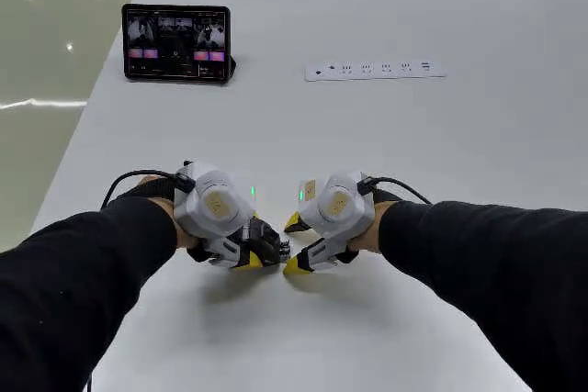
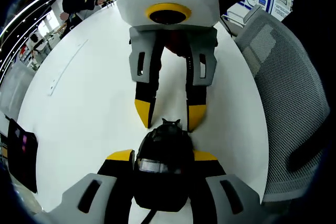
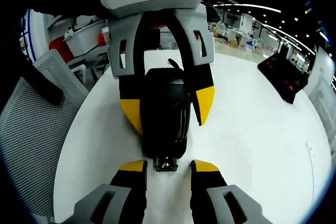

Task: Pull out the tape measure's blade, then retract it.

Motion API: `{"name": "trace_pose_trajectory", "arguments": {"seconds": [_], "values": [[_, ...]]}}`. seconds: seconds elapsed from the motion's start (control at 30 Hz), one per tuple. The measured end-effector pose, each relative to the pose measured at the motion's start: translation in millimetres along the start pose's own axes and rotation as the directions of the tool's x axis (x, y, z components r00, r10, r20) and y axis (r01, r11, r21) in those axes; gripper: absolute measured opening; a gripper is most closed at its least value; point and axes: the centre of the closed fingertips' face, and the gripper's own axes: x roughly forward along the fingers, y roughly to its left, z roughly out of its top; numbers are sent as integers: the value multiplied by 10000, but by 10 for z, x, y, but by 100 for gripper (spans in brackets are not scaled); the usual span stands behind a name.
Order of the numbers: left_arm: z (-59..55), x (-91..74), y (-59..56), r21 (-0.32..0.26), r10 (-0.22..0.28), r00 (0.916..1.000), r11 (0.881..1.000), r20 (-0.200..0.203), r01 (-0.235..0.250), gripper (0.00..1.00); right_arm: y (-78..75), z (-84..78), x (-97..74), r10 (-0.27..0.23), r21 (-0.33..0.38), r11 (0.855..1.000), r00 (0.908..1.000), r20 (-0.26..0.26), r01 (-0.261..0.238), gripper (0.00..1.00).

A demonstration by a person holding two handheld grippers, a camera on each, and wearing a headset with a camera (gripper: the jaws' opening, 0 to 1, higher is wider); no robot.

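So the left gripper point(image 2: 163, 157) is clamped on the black tape measure point(image 3: 164, 108) low over the table point(image 1: 367, 135), its blade hook point(image 3: 166, 163) pointing straight at the right gripper point(image 1: 295, 245), whose jaws sit spread either side of it, nearest for the pull.

Tablet point(image 1: 175, 42), power strip point(image 1: 375, 70), mesh chair point(image 2: 286, 93).

Your left gripper point(image 2: 163, 156) rises from the bottom edge, its yellow-tipped jaws closed on a black tape measure point(image 2: 160, 174) that sits upright between them. Facing you from above, your right gripper point(image 2: 170, 115) points down with its jaws apart, the tips just beside the tape measure's front end. A white desk point(image 2: 79, 103) lies beneath. A grey mesh chair point(image 2: 283, 87) stands right, and a dark tablet point(image 2: 21, 153) far left.
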Motion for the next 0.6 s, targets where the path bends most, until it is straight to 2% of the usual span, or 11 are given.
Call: {"name": "trace_pose_trajectory", "arguments": {"seconds": [0.07, 0.2, 0.23, 0.3, 0.6], "values": [[0, 2, 2, 0, 9, 10000, 10000, 13, -9, 36, 9, 7, 15, 34, -4, 10000, 10000, -10, -34, 20], [4, 3, 3, 1, 1, 10000, 10000, 30, -1, 36, 44, -1, 8, 174, -394, 9991, 9998, -130, -179, 14], [4, 3, -1, 28, -20, 10000, 10000, 24, 20, 36, 34, 24, -2, 225, -285, 9993, 9997, -130, -229, 13], [6, 4, -2, 46, -28, 10000, 10000, 24, 27, 36, 42, 16, -23, 240, -551, 9981, 9991, -356, -260, 12], [-5, -5, 0, 68, -59, 10000, 10000, -32, 59, 36, 37, 7, -27, 206, -227, 9995, 9994, -269, -212, 10]]}}
